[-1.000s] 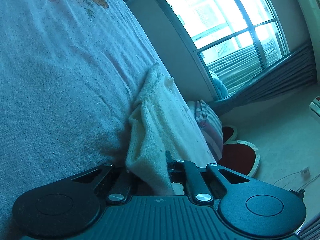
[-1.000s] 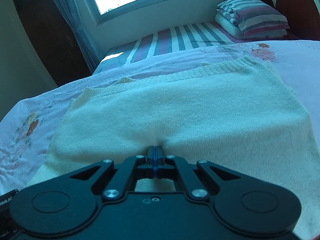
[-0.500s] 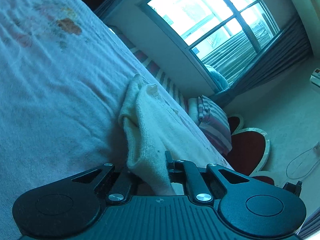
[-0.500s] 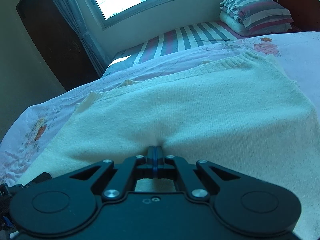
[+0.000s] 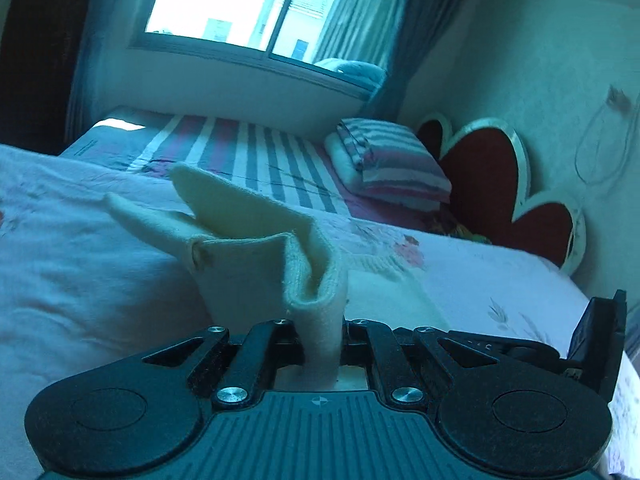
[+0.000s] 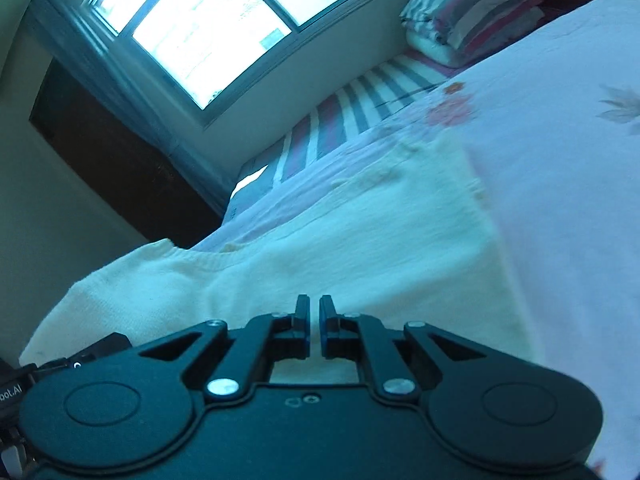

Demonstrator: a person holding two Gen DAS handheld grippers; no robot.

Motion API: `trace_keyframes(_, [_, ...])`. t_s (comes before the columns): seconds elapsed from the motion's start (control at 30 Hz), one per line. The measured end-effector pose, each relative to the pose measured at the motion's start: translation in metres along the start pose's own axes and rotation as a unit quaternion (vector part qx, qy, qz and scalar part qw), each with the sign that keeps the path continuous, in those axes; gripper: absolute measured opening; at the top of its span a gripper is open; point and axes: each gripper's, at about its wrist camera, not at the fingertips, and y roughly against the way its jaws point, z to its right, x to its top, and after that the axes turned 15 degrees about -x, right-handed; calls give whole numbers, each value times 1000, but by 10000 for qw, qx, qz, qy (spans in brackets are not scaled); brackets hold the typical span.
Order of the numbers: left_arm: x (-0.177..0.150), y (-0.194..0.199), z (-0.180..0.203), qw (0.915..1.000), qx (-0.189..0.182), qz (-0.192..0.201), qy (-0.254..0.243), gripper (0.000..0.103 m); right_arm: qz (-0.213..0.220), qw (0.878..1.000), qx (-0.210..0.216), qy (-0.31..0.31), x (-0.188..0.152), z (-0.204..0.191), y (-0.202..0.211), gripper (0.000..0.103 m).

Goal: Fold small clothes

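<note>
- Left gripper: pinching a bunched edge of the cream knit garment, lifted off the bed; the cloth rises from between its jaws in a doubled loop, with a flap standing up beyond it.
- Right gripper: jaws a narrow gap apart, holding nothing; it hangs just above the garment.
- Garment: most of it lies spread flat on the floral bedsheet, near the bed's near edge; only the left-held part is raised.
- Progress, as I judge it: a fold is under way, not finished. The lifted edge has yet to be carried over and laid down; smoothing and any further folds remain.
- Left view alone: shows the pinch, the raised flap, and the heart-shaped headboard behind the bed.
- Right view alone: shows the flat body of the garment and the dark wardrobe left of the window.
- Far, both views: striped pillow at the bed's head, window behind.
</note>
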Motion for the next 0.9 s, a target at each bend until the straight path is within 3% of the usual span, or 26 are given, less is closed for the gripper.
trace_keyframes(0.23, [-11,-65,82,9942,-365,-850,-554,7,374,9976,-466,-353,24,99,55,8])
trace_keyframes(0.33, [-33,-103,112,9859,-140,-1556,-594,8,379,9957,-649,-544,28,135,67,10])
trace_keyframes(0.37, [-37,-107,123,9857,0,-1530,-703,16,376,9950,-705,-594,28,144,70,11])
trace_keyframes(0.43, [-41,-97,139,9877,-257,-1363,-725,94,344,9942,-762,-679,26,162,75,11])
trace_keyframes(0.47, [-41,-83,142,9907,-430,-1123,-642,100,319,9940,-770,-707,25,168,76,12])
trace_keyframes(0.53, [-34,-61,144,9922,-723,-921,-435,100,282,9942,-736,-726,26,176,77,12])
trace_keyframes(0.6, [-30,-36,132,9950,-699,-638,-319,100,266,9953,-615,-705,28,175,77,12])
trace_keyframes(0.73, [-11,-15,61,9992,308,-249,15,100,248,9987,-179,-404,33,150,71,13])
trace_keyframes(0.83, [-5,-9,12,9963,798,-82,318,98,159,9998,103,-27,38,118,53,14])
trace_keyframes(0.9, [-5,-15,-14,9948,889,-128,471,98,116,9996,211,176,43,100,38,17])
